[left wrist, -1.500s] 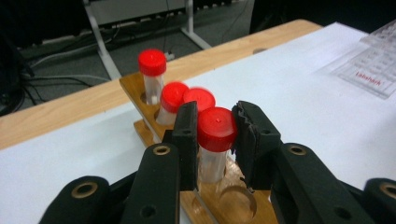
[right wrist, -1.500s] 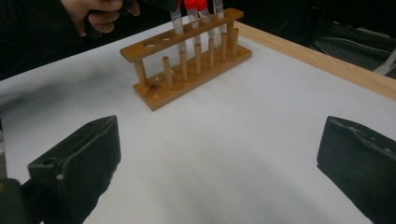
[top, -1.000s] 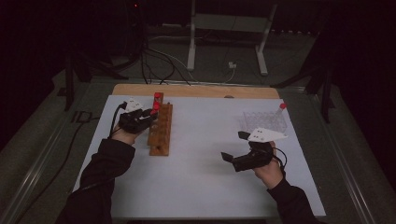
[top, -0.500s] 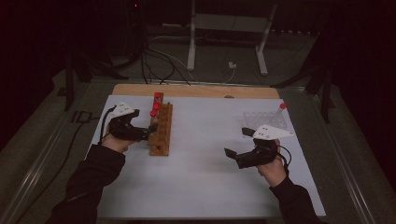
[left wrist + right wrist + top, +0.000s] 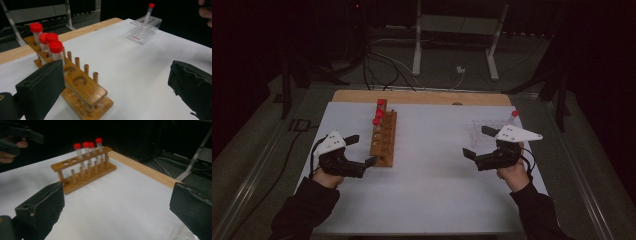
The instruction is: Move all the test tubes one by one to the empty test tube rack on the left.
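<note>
Tubes (image 5: 378,114) stand upright in the lengthwise wooden rack (image 5: 383,140); left gripper (image 5: 360,150) released, empty.

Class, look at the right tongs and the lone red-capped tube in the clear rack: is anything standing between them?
Nothing visible does. The right tongs are open and point away from the clear rack, toward the table's middle; the red-capped tube stands at the rack's far corner, beyond the hand.

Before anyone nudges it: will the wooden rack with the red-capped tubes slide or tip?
The wooden rack probably slides rather than tips: its base looks wide and flat on the smooth white sheet. The red-capped tubes stand tall at one end, so they may rattle. Likely light, being thin wood.
</note>
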`<control>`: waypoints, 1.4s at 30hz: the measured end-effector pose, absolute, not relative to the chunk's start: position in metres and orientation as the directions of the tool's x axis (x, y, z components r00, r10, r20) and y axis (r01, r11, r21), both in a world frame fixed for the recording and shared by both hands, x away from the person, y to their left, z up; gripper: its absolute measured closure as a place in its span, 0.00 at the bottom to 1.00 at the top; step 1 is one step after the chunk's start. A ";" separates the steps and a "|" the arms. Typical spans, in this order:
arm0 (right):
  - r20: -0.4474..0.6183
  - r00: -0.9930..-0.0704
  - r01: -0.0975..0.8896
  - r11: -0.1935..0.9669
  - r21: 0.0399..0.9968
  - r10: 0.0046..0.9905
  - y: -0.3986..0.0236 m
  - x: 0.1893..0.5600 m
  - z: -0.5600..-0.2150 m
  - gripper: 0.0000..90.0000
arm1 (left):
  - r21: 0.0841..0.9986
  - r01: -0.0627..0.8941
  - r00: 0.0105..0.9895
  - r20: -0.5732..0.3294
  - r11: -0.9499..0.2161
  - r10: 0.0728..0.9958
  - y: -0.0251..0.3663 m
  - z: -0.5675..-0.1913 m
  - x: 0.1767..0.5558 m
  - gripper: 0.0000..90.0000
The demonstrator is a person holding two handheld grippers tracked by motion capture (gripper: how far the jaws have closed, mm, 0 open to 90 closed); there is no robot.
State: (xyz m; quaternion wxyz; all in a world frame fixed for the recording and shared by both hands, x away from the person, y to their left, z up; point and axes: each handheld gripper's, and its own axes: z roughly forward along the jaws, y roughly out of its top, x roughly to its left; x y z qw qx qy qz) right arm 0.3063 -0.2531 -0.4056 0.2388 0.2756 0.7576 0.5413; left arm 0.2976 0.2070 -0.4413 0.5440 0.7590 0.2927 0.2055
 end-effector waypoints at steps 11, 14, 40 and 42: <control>-0.064 -0.620 0.179 0.221 0.959 0.782 -0.292 0.327 -0.405 0.00 | 0.961 0.186 0.741 0.000 -0.205 0.672 0.209 -0.455 0.284 0.02; -0.064 -0.574 0.193 0.210 0.959 0.817 -0.305 0.333 -0.409 0.00 | 0.963 0.184 0.739 -0.002 -0.199 0.674 0.211 -0.456 0.284 0.02; 0.011 -0.257 0.344 0.081 0.935 0.966 -0.377 0.396 -0.458 0.22 | 0.961 0.182 0.732 0.008 -0.207 0.681 0.212 -0.462 0.284 0.02; -0.004 -0.237 0.350 0.089 0.932 0.972 -0.377 0.401 -0.461 0.26 | 0.958 0.184 0.734 0.014 -0.218 0.679 0.212 -0.462 0.284 0.02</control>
